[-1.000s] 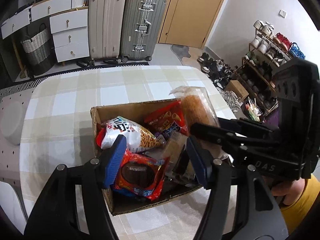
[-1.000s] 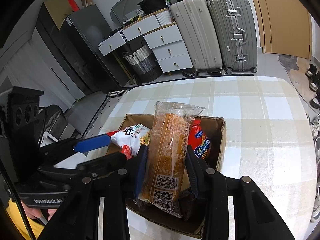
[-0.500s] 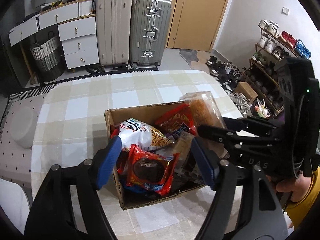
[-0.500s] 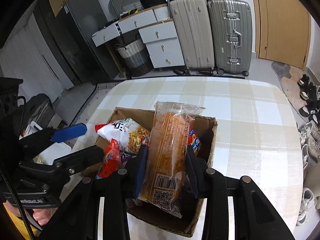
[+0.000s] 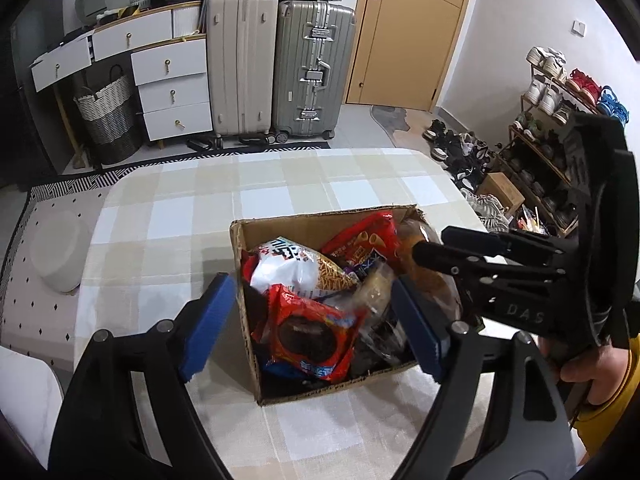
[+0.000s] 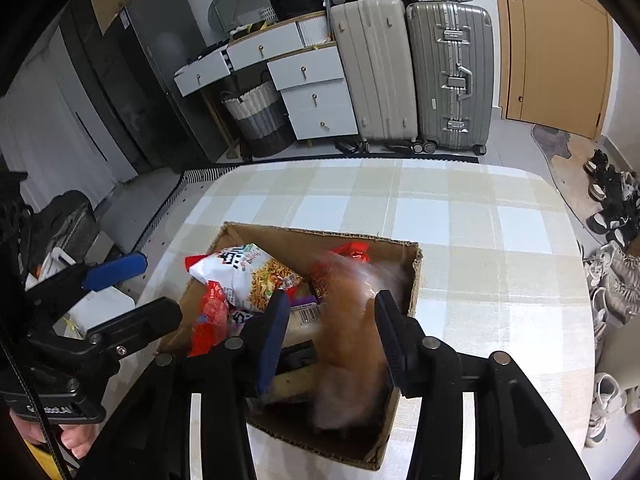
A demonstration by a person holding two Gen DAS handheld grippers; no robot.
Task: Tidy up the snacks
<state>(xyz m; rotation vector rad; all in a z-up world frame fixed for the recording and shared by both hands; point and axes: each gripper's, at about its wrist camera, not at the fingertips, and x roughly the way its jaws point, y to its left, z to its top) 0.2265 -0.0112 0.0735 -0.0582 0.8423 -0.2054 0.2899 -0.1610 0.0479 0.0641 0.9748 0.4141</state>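
A cardboard box (image 5: 240, 240) (image 6: 414, 276) on the checked table holds several snack bags: a white noodle bag (image 5: 292, 268) (image 6: 248, 272), a red cookie pack (image 5: 308, 332) and a red chip bag (image 5: 364, 240). My right gripper (image 6: 330, 312) is open above the box's right side; a long orange-brown bag (image 6: 348, 336), blurred, sits between its fingers and drops into the box. It shows in the left wrist view (image 5: 428, 280) behind the right gripper's fingers. My left gripper (image 5: 312, 320) is open and empty over the box's near left part.
The checked tablecloth (image 5: 280, 184) covers the table around the box. A grey round cushion (image 5: 60, 256) lies on a seat to the left. Suitcases (image 5: 280, 68), drawers and a shoe rack (image 5: 560, 120) stand beyond the table.
My right gripper opened and let go of the orange-brown bag, which falls into the box. Both grippers rose and pulled back a little; my left gripper stayed open.
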